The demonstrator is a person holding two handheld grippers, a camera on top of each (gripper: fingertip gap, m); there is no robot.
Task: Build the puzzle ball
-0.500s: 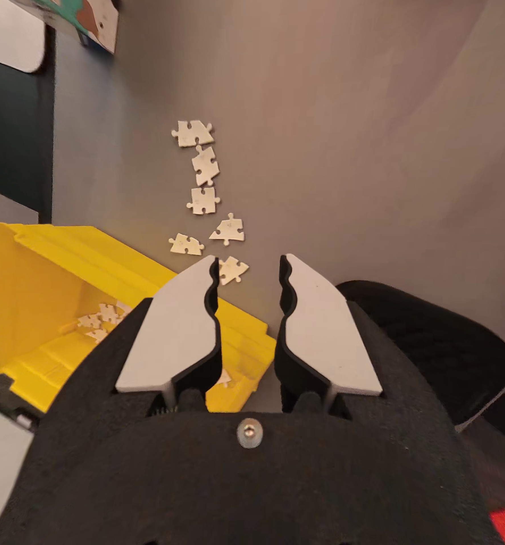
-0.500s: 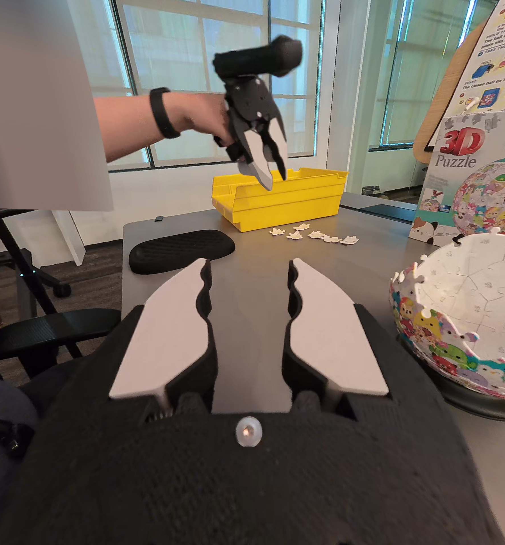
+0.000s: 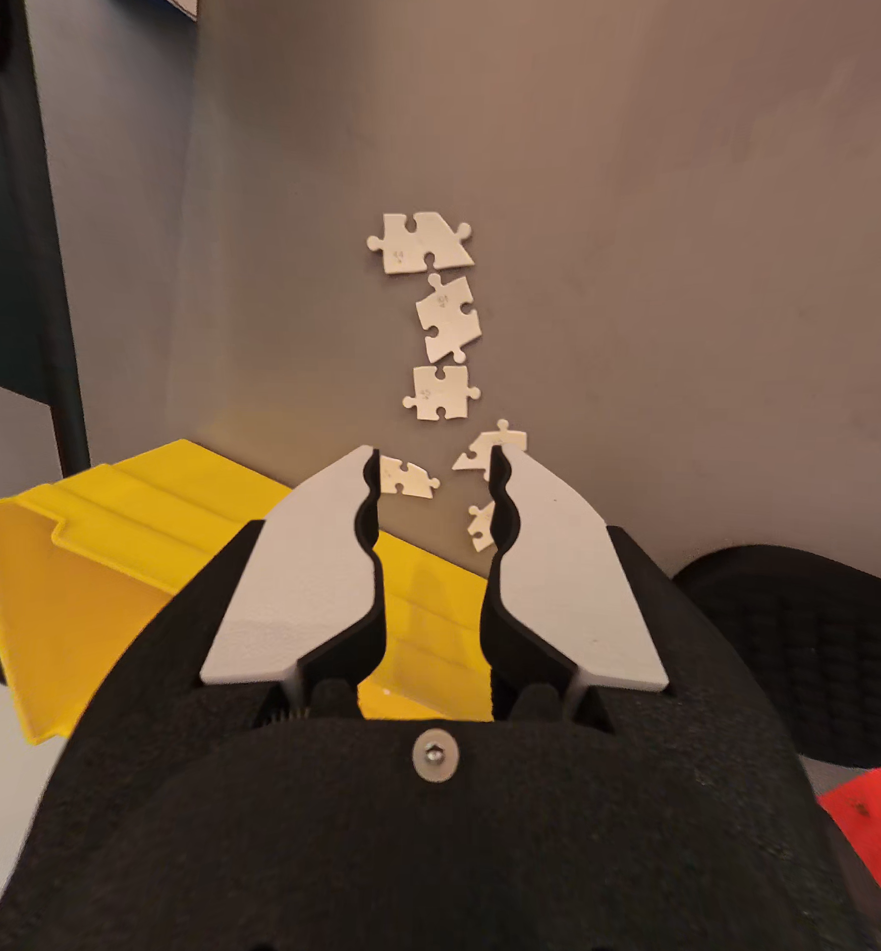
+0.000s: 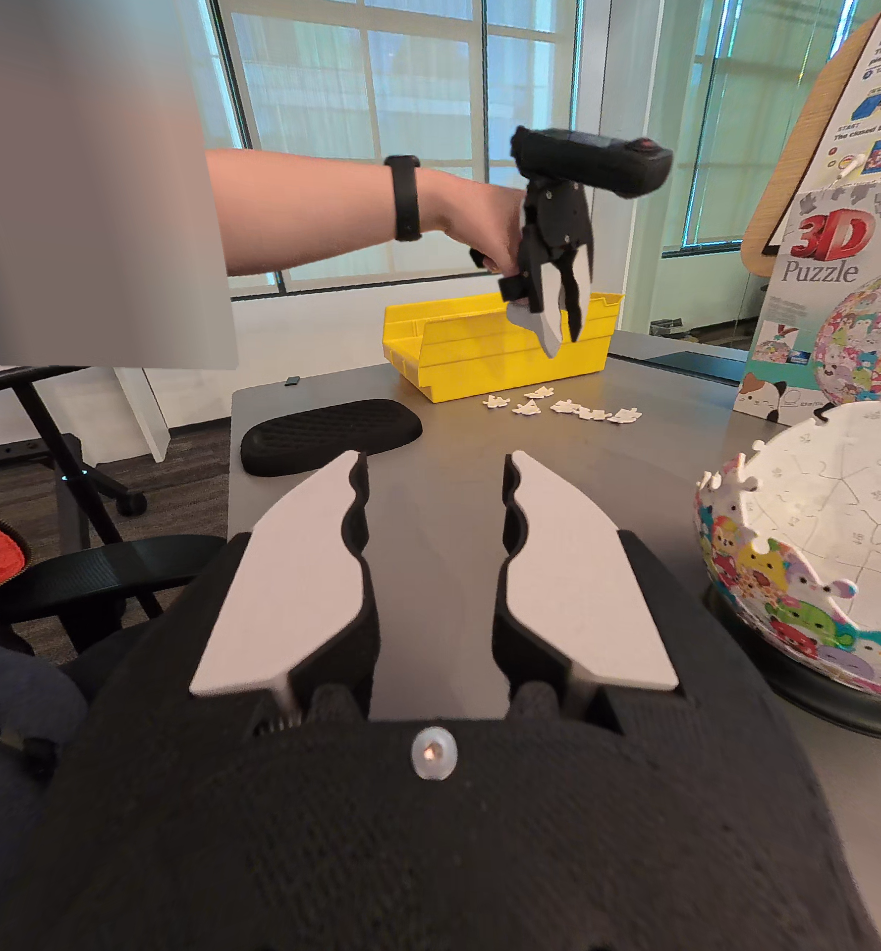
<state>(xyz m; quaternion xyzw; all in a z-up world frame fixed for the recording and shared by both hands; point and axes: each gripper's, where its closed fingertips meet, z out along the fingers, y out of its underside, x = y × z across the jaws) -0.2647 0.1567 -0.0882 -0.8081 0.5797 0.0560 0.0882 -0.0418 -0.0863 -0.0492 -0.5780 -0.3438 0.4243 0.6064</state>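
Left gripper (image 3: 433,453) hangs released and empty above loose pieces (image 3: 446,319) lying beside the yellow bin (image 3: 93,556). Right gripper (image 4: 433,463) is likewise spread and empty, low over the table (image 4: 454,463). Half-built ball (image 4: 809,545) sits to its right.

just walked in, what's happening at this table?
A person is building a puzzle ball with a handheld tool in each hand. The left tool is open and empty, hovering over loose white puzzle pieces lying face down on the grey table beside a yellow bin. The right tool is also open and empty, hanging over bare table. The ball sits half built on a dark stand.
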